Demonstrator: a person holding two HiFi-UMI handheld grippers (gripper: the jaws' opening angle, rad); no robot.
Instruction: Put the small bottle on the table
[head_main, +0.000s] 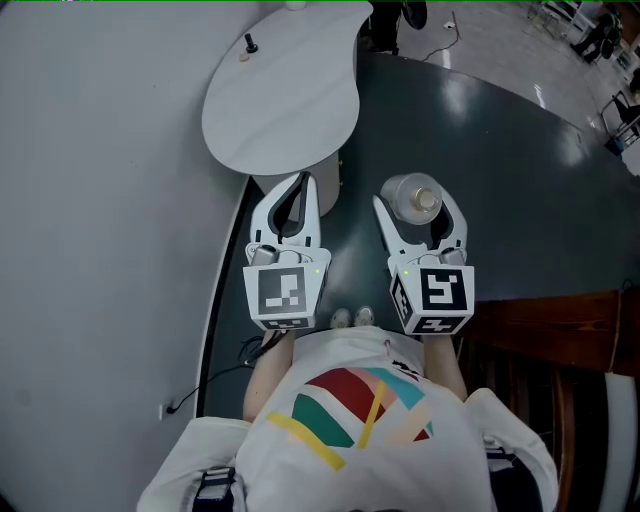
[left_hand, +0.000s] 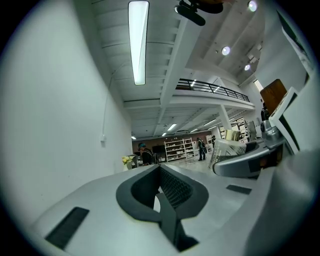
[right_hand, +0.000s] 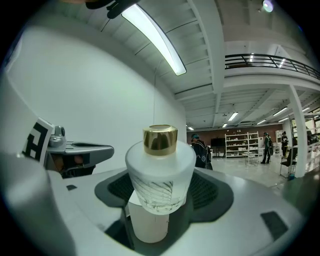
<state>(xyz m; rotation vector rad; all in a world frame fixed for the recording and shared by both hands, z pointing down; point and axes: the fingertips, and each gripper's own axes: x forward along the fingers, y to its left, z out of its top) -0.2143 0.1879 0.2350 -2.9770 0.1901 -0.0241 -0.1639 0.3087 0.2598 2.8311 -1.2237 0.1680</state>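
Note:
The small bottle (head_main: 415, 198) is frosted white glass with a gold cap. It stands upright between the fingers of my right gripper (head_main: 420, 207), which is shut on it and holds it above the dark floor. In the right gripper view the bottle (right_hand: 160, 170) fills the middle, with the dark pads of the right gripper (right_hand: 160, 196) against both its sides. My left gripper (head_main: 297, 188) hangs beside it to the left, jaws together with nothing in them. In the left gripper view, the left gripper (left_hand: 161, 189) shows its pads meeting. The white rounded table (head_main: 270, 110) lies ahead and to the left.
A small dark object (head_main: 250, 43) stands near the table's far edge. A white wall (head_main: 90, 220) runs along the left. Dark wooden furniture (head_main: 560, 330) stands at the right. The floor (head_main: 520, 180) ahead is dark and glossy.

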